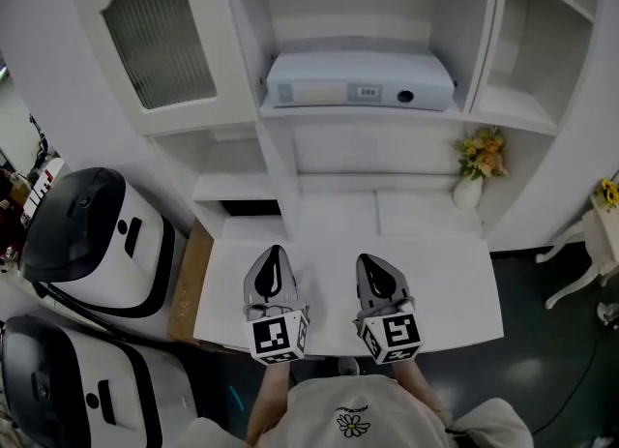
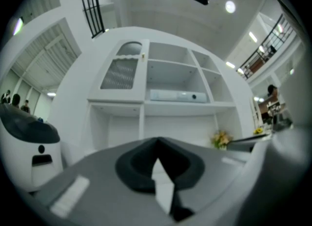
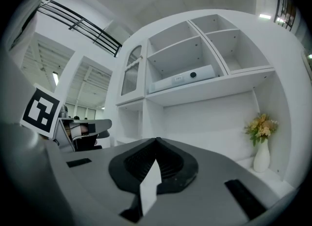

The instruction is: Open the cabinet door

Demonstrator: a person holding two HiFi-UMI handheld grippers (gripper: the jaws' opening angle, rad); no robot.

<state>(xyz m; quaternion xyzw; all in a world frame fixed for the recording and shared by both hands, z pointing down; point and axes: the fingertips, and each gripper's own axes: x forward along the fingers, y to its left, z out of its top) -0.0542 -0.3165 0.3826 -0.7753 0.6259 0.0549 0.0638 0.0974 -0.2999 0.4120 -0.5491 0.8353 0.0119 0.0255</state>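
Head view: we see the cabinet door [image 1: 160,35], with ribbed glass, up-left of the flat box [image 1: 360,81]; its top is cut off. Below the box, over the free desk [image 1: 435,277], the left gripper [image 1: 275,260] and the right gripper [image 1: 371,267] are both closed and empty.

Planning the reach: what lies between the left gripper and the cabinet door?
Head view: only bare desktop and open shelves between left gripper and cabinet door.

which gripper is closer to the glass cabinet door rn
Left. The left gripper hovers over the desk, below and right of the glass cabinet door, not touching it. The right gripper is beside it, farther right, toward the flower vase.
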